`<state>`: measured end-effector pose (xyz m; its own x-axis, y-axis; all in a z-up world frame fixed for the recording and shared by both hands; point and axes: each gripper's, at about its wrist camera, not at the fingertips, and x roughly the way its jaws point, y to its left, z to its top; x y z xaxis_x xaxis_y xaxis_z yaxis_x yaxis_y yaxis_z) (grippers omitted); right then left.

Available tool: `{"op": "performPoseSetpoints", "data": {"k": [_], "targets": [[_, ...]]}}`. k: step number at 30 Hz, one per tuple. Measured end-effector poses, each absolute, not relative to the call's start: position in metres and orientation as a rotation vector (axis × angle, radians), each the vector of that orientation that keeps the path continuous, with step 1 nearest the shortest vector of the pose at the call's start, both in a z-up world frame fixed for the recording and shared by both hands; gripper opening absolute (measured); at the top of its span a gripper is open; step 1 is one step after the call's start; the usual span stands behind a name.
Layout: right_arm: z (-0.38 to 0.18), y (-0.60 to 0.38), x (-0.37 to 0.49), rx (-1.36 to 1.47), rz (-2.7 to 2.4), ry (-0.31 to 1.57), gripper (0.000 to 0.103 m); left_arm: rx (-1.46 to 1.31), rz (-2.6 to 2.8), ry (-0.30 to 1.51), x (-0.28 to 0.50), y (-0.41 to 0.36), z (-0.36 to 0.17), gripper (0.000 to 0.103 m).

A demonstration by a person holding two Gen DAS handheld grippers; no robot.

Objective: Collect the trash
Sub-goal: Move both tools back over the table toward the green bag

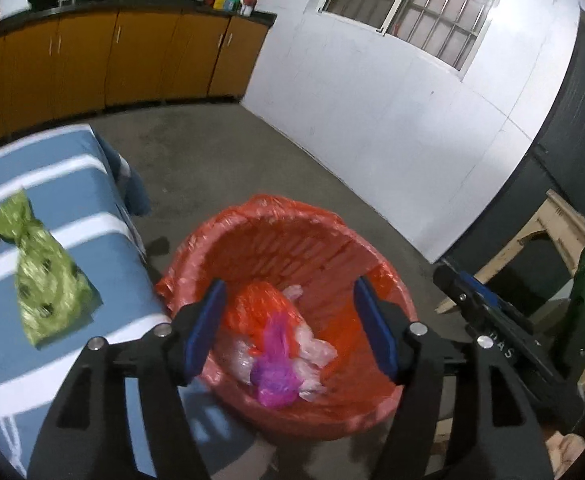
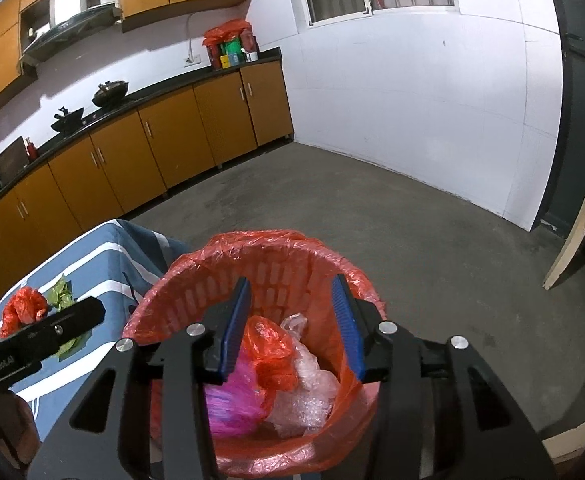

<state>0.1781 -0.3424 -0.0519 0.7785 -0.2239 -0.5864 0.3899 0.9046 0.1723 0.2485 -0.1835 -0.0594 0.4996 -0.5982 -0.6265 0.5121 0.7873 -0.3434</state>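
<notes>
Left claw (image 1: 288,320) and right claw (image 2: 290,322), both spread and empty, hover above the bin (image 1: 252,220); bagged trash (image 1: 276,344) lies inside. Green wrapper (image 1: 48,276) remains left on the table (image 1: 72,152). Risk: snagging the loose liner (image 2: 356,280) would drag it off the rim.

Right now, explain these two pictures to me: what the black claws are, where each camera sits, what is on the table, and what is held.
No robot here: a person holds a two-finger gripper in each hand, each with a camera looking along its fingers. One picture is from the left gripper, the other from the right gripper. Both hang open over the bin, holding nothing. The bin, lined with a red bag, holds red, pink and clear plastic. On the striped table lie a green wrapper and a red bag.
</notes>
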Motion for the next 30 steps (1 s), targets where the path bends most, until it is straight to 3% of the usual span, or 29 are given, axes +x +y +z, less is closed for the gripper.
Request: {"op": "performPoseSetpoints", "data": {"k": [12,28,30], "targets": [[-0.045,-0.321,0.185,0.239,-0.281,0.583,0.043,-0.182,-0.520,0.710,0.247,-0.125,-0.038,0.074],[-0.037,-0.189,0.249,0.105,0.032,0.615,0.043,-0.179,0.045,0.619,0.223,0.099,-0.049,0.081],[-0.039,-0.172,0.256,0.092,0.064,0.620,0.050,-0.194,0.093,0.624,0.220,0.120,-0.052,0.081]]}}
